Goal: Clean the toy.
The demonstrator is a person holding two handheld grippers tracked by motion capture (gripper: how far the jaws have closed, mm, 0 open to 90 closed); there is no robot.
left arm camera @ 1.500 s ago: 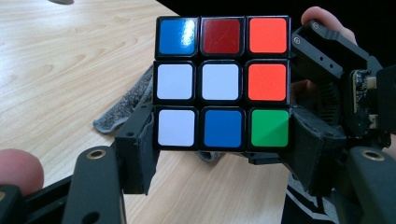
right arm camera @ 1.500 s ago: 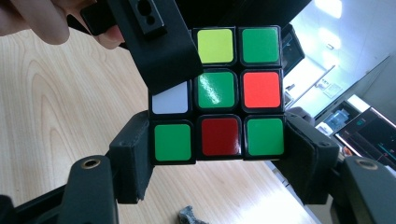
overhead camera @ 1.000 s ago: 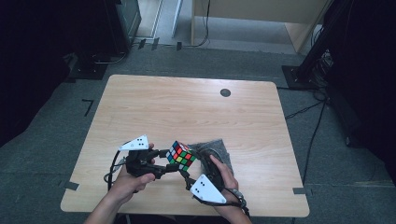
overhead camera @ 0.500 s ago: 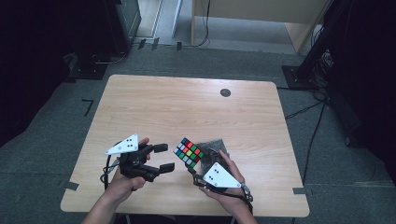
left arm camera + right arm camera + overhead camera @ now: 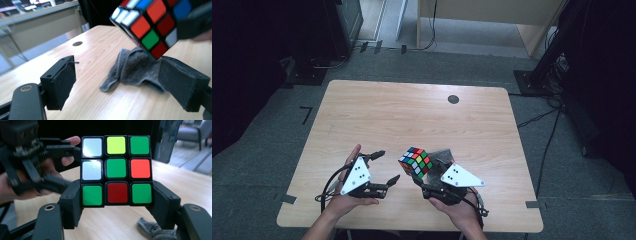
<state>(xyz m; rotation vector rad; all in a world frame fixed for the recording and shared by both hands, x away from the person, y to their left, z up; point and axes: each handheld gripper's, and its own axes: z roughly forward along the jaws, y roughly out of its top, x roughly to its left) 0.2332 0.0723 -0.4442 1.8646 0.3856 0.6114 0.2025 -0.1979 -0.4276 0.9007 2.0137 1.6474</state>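
A scrambled colour cube [image 5: 415, 161] hangs a little above the wooden table [image 5: 412, 115], and my right gripper [image 5: 424, 173] is shut on its bottom layer. In the right gripper view the cube [image 5: 116, 171] shows a mostly green face, with a pad pressed on each side of its lowest row. My left gripper [image 5: 389, 165] stands just left of the cube. Its jaws have just been opening and nothing is between them. In the left gripper view the cube [image 5: 150, 25] floats beyond the wide-apart pads [image 5: 61, 82].
A crumpled grey cloth [image 5: 443, 154] lies on the table right behind the cube; it is also in the left gripper view [image 5: 130, 70]. A dark round grommet [image 5: 453, 99] sits near the far edge. The table's back half is bare wood.
The left gripper, earlier shut on the cube's left side, has let go, opened and drawn away to the left. The right gripper has lifted the cube slightly.
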